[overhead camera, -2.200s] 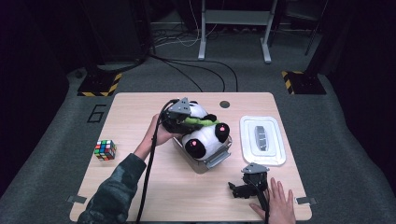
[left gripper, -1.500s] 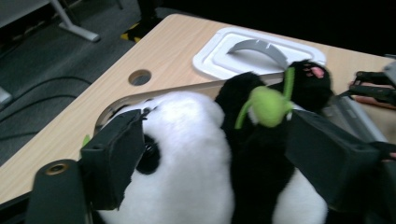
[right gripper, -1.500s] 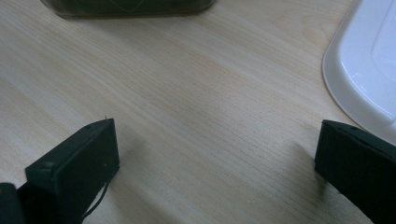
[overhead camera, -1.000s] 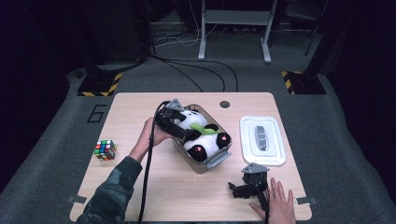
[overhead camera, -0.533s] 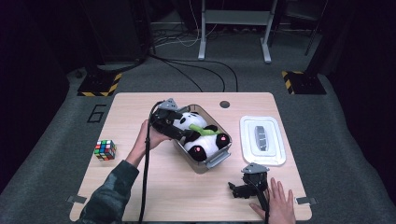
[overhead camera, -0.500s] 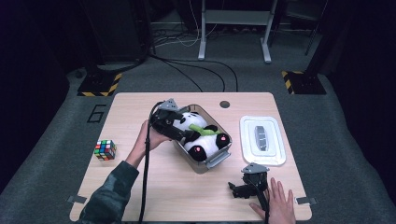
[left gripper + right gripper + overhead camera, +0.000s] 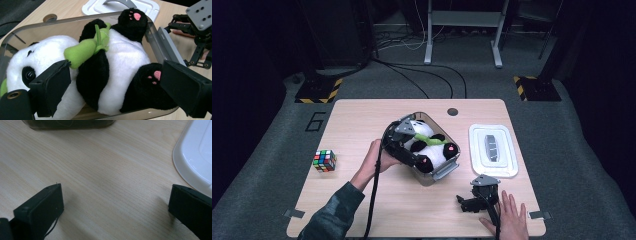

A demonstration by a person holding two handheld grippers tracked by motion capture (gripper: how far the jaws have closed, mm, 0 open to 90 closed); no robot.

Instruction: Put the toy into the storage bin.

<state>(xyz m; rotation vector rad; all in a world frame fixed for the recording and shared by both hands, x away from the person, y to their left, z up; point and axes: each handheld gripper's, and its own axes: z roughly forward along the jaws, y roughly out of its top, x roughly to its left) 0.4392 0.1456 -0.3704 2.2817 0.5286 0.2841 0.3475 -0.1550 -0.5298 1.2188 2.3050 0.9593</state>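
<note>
The plush panda (image 7: pixel 107 75) lies soft and light in the clear tub (image 7: pixel 439 172); its belly probably grips best. The left gripper (image 7: pixel 115 87), jaws just opening, straddles it released; the right gripper (image 7: pixel 115 205) rests unclenched beside the tub.

Fluffy plush panda (image 7: pixel 117 67) in glossy clear plastic tub (image 7: pixel 160 32).

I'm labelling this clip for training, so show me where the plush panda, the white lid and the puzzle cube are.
plush panda (image 7: pixel 125 55), left gripper view, on its white belly.
white lid (image 7: pixel 507 160), high view, on its flat rim at the right edge.
puzzle cube (image 7: pixel 324 160), high view, on its top face.
</note>
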